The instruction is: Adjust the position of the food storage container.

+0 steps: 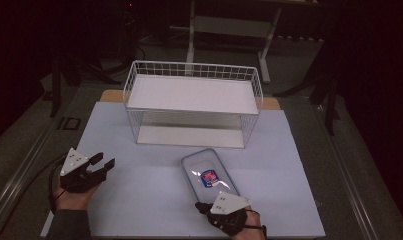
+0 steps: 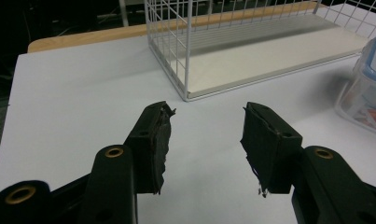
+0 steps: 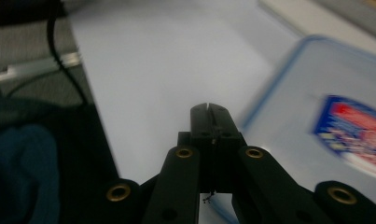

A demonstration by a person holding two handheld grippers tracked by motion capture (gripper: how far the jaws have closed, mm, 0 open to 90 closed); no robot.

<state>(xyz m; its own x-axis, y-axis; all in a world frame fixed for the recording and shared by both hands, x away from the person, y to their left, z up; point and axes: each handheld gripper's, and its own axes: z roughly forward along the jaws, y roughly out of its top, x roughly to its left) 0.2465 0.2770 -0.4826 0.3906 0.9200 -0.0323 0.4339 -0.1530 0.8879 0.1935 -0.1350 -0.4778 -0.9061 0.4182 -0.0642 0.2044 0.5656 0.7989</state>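
Container (image 1: pixel 209 173): clear rigid plastic, slick lid, likely light; best gripped across its rim. Left hand-held gripper (image 1: pixel 102 163) jaws apart; right hand-held gripper (image 3: pixel 209 110) jaws together, empty.

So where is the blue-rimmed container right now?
In the high view the container lies flat on the white table, right of centre, in front of the wire rack, its near end beside the right claw.

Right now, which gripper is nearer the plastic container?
Right. The right gripper sits shut at the container's near end; the left gripper is open, well off to its left.
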